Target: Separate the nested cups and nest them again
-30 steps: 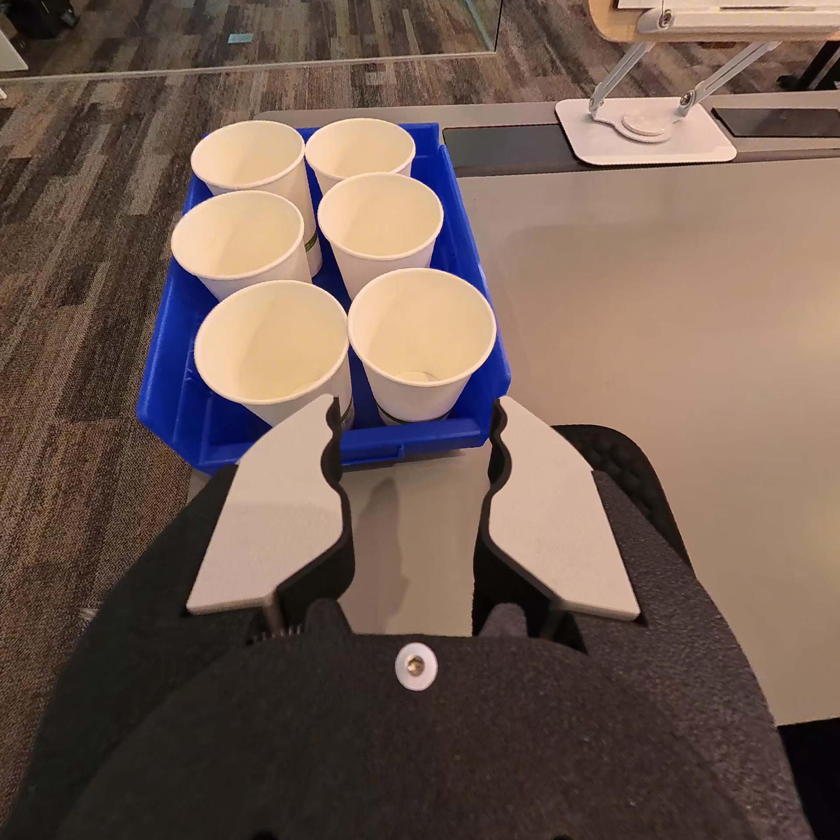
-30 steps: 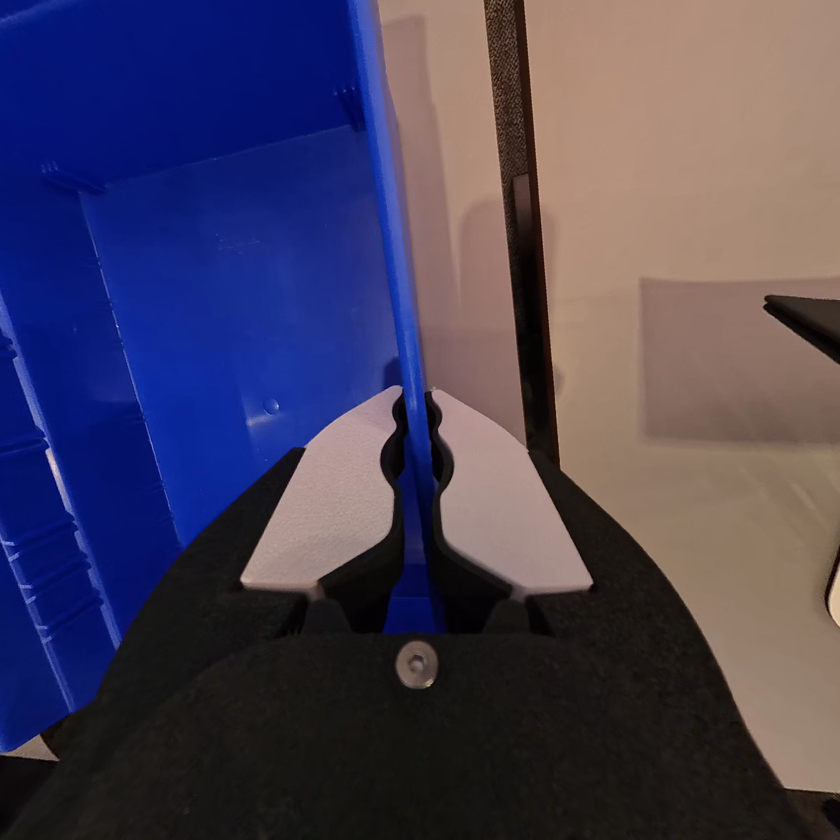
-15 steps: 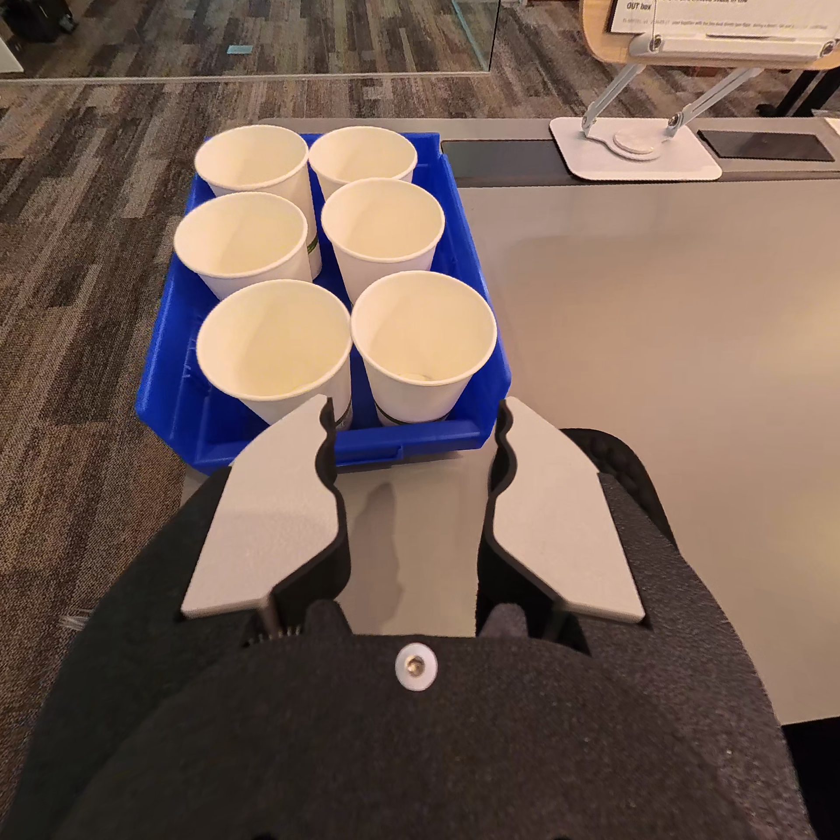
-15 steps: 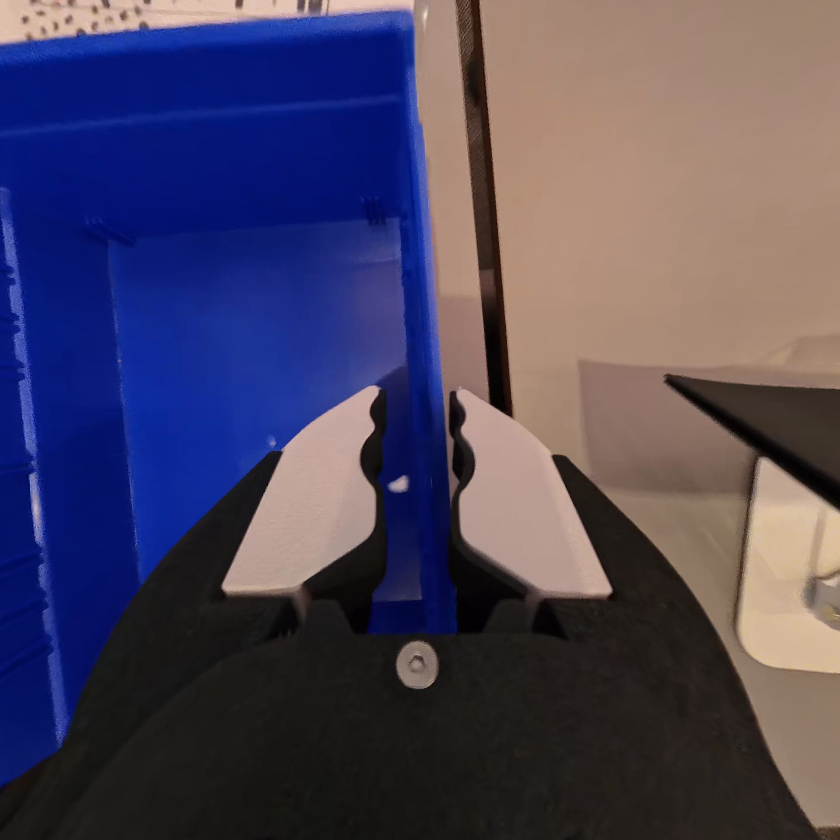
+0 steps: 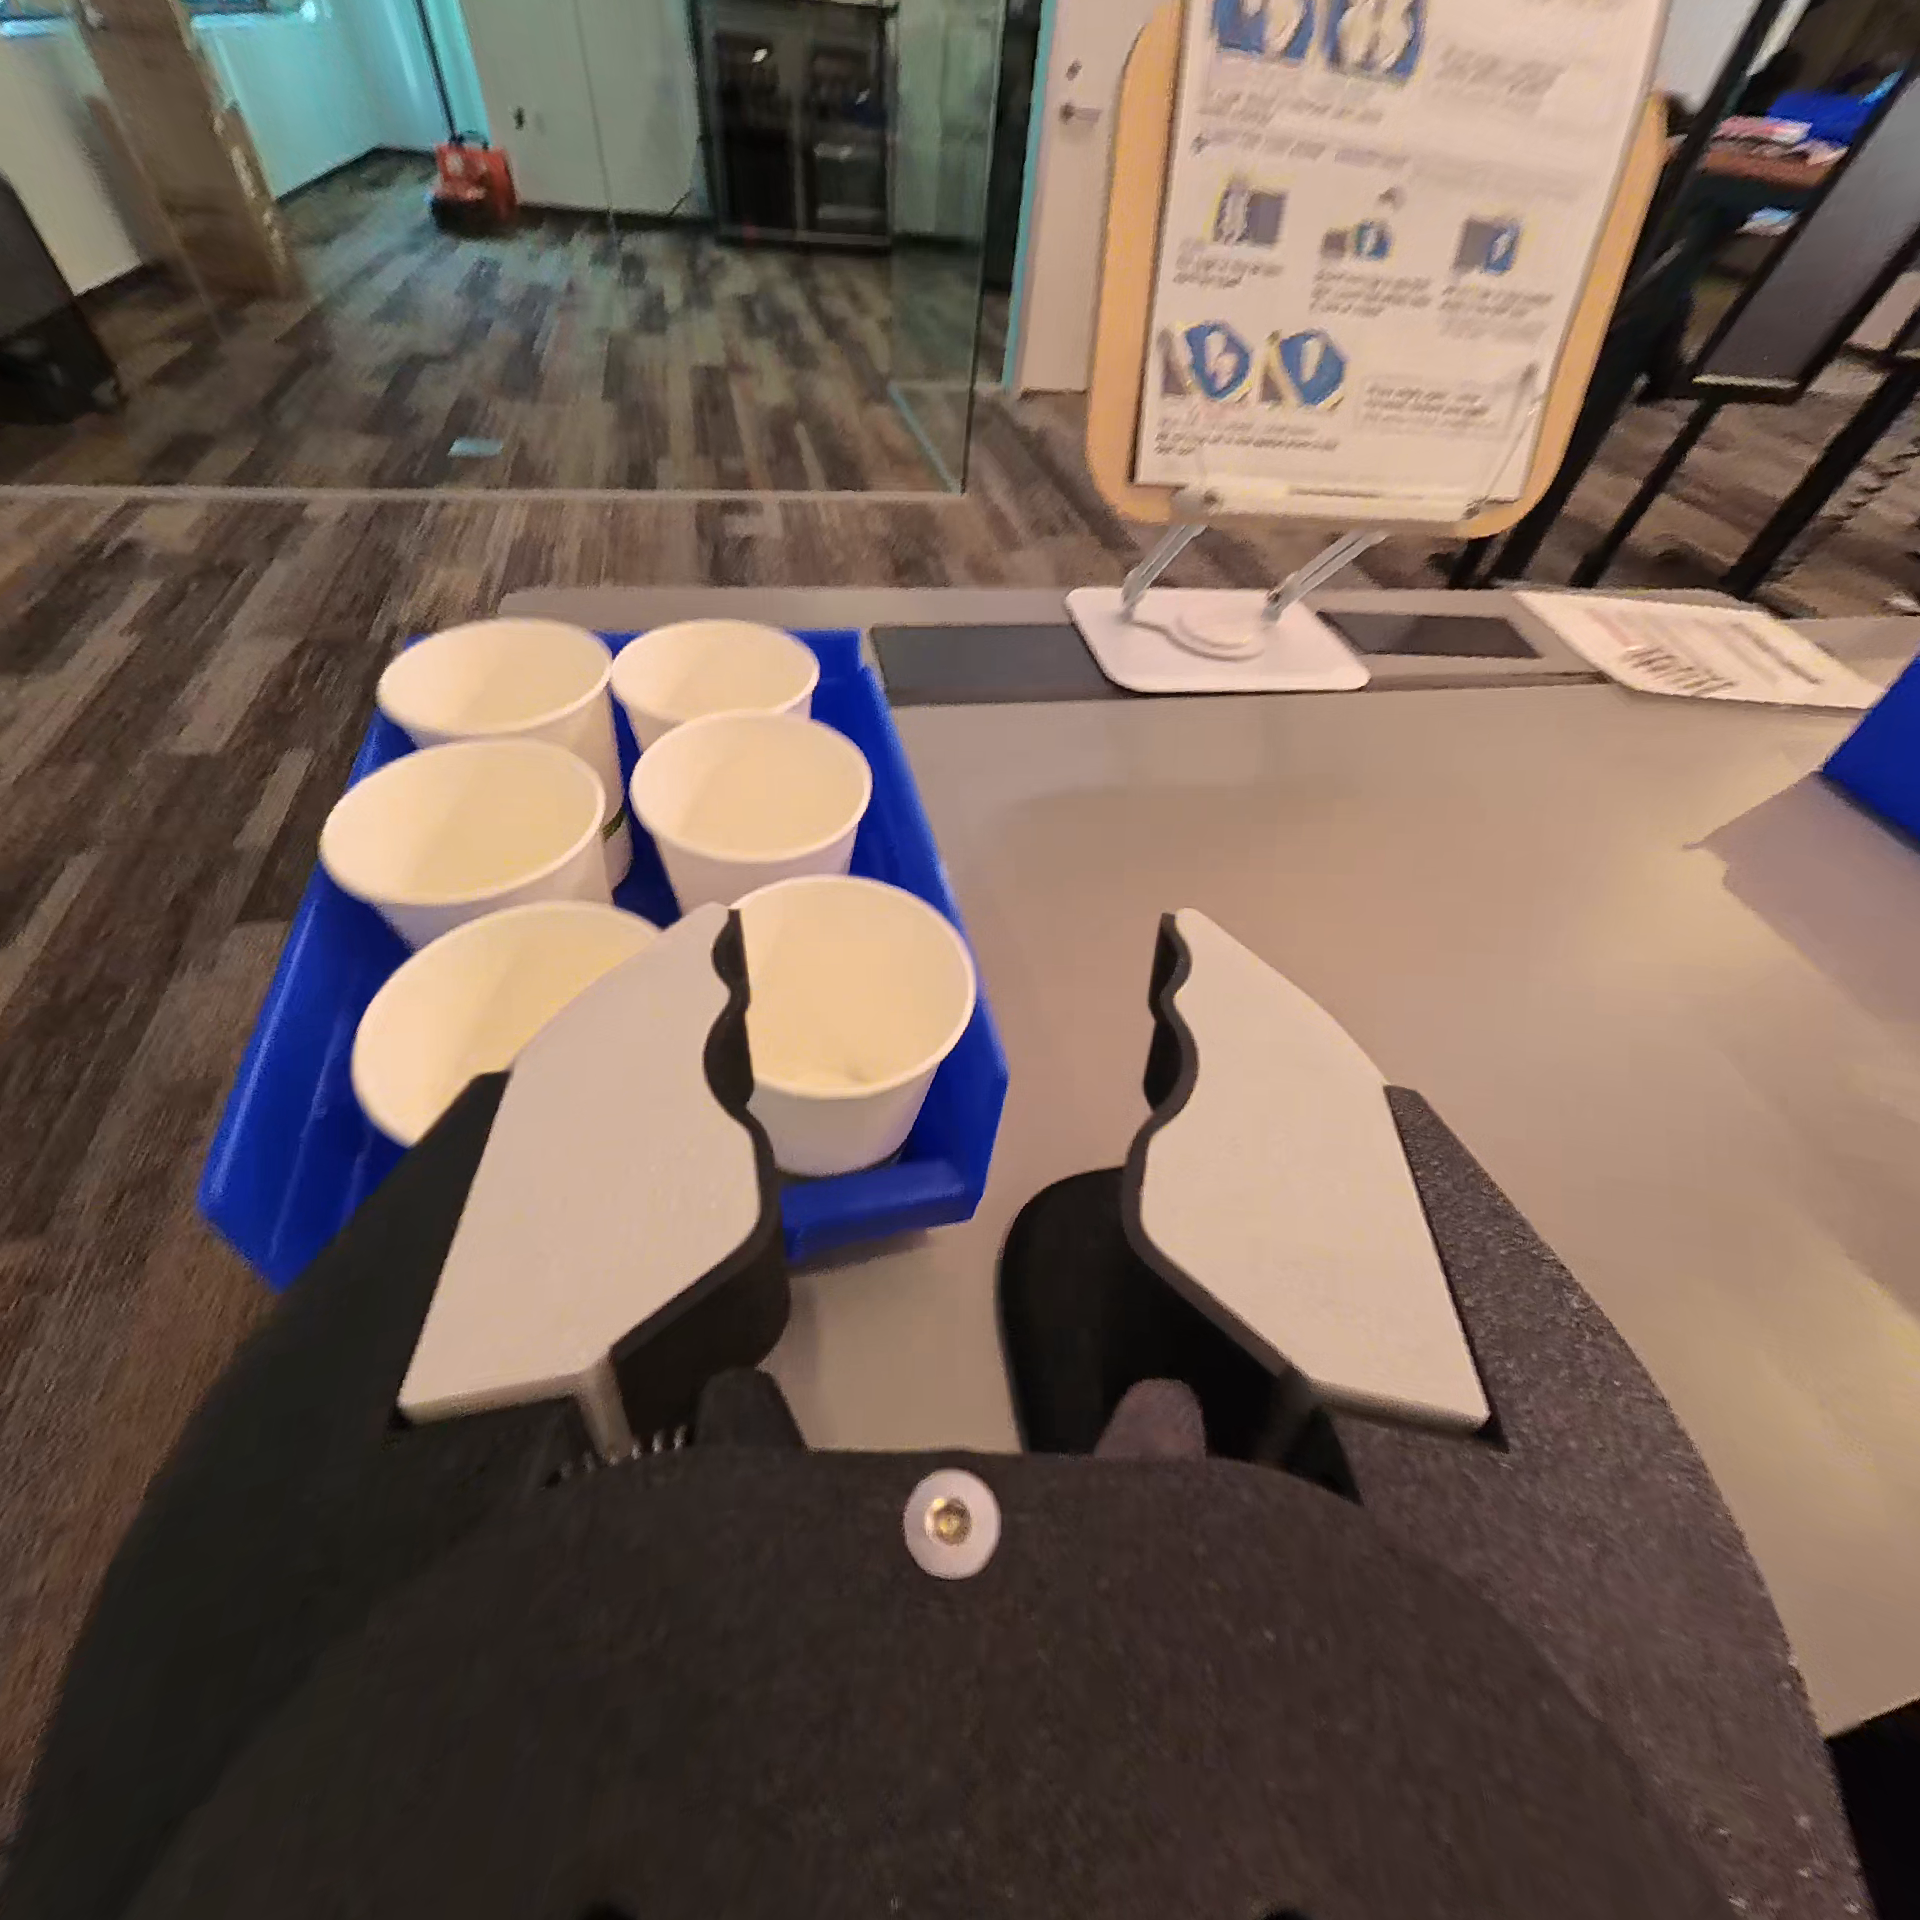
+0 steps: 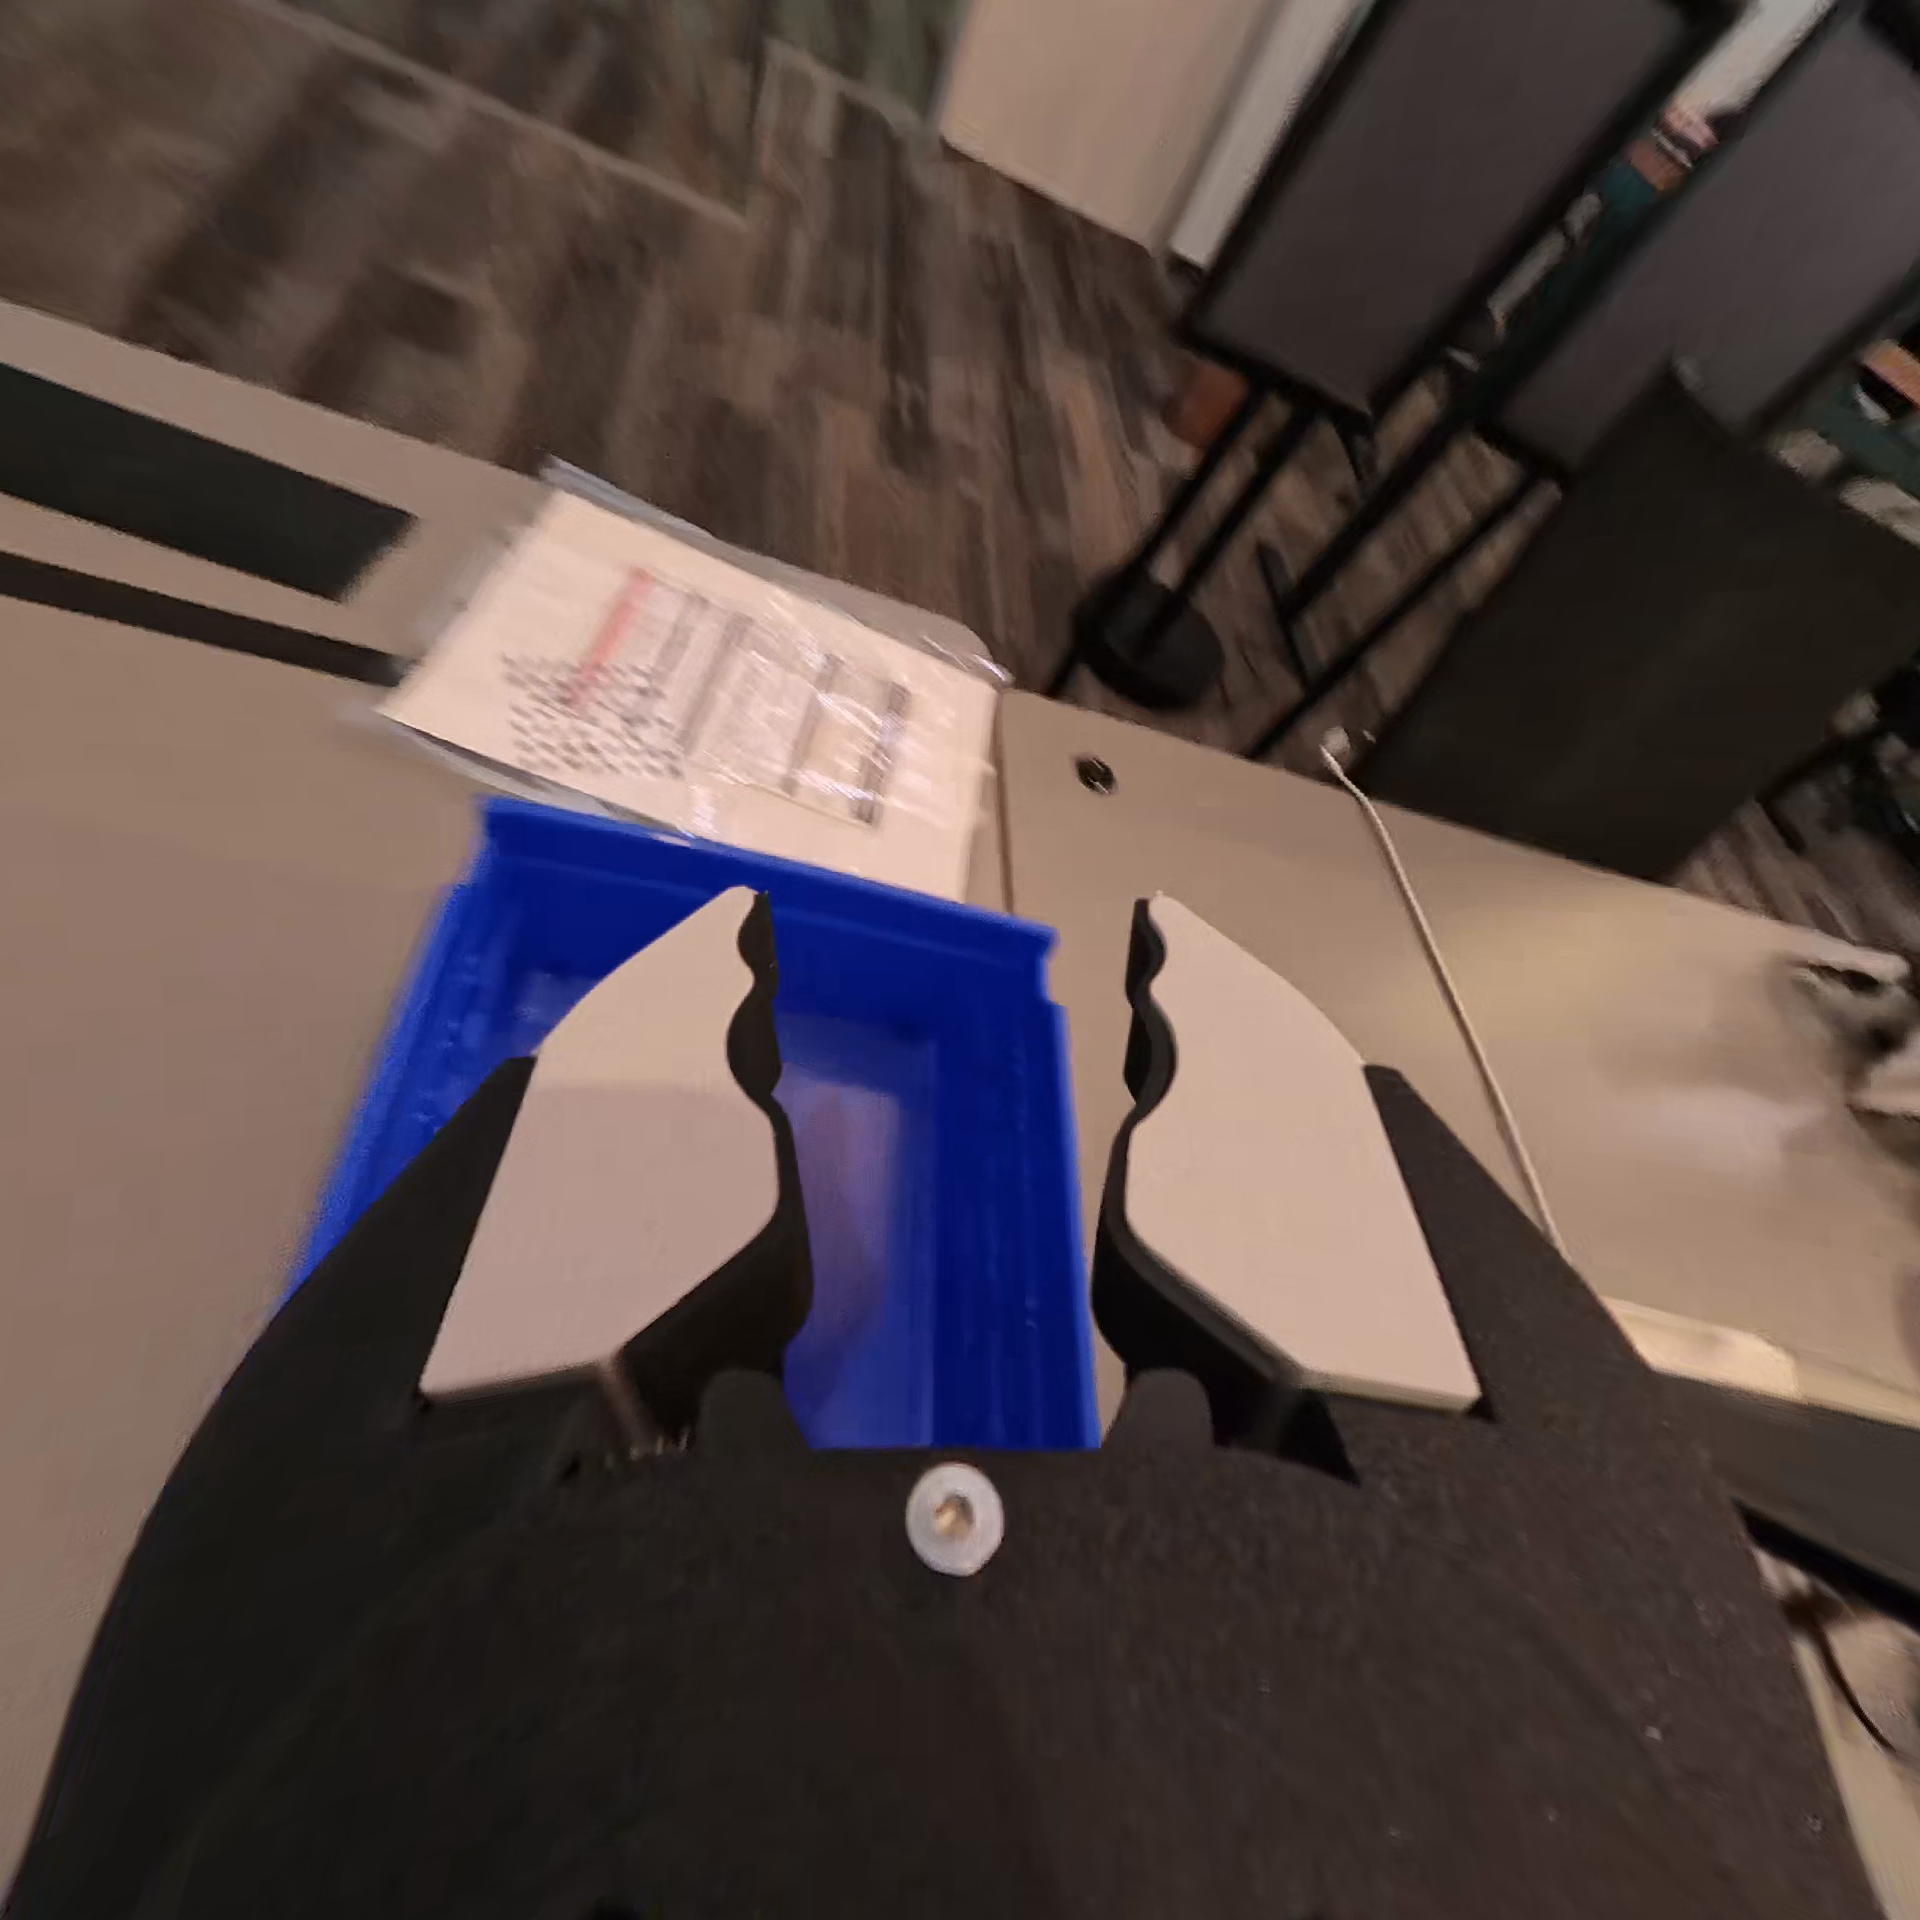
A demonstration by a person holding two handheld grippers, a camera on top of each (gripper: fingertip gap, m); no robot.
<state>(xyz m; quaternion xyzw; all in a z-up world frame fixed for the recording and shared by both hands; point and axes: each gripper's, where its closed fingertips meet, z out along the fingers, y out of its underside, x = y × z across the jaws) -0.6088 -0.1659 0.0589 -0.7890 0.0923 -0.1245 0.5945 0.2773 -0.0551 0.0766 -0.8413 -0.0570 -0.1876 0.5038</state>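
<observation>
Several white paper cups stand upright in a blue bin at the left edge of the grey table in the left wrist view. My left gripper hovers near the bin's front right corner, jaws wide apart and empty. In the right wrist view a second blue bin lies below my right gripper, and no cups show in it. The right jaws stand wide apart above the bin's right wall and touch nothing. The same bin's corner shows at the far right of the left wrist view.
A sign on a white stand sits at the table's back edge. A printed sheet in plastic lies behind the second bin. A white cable runs across the table on the right. Carpeted floor lies beyond the table's left edge.
My right gripper let go of the second bin's wall, opened wide and lifted away. My left gripper opened a little more and tilted up, shifting right of the cups.
</observation>
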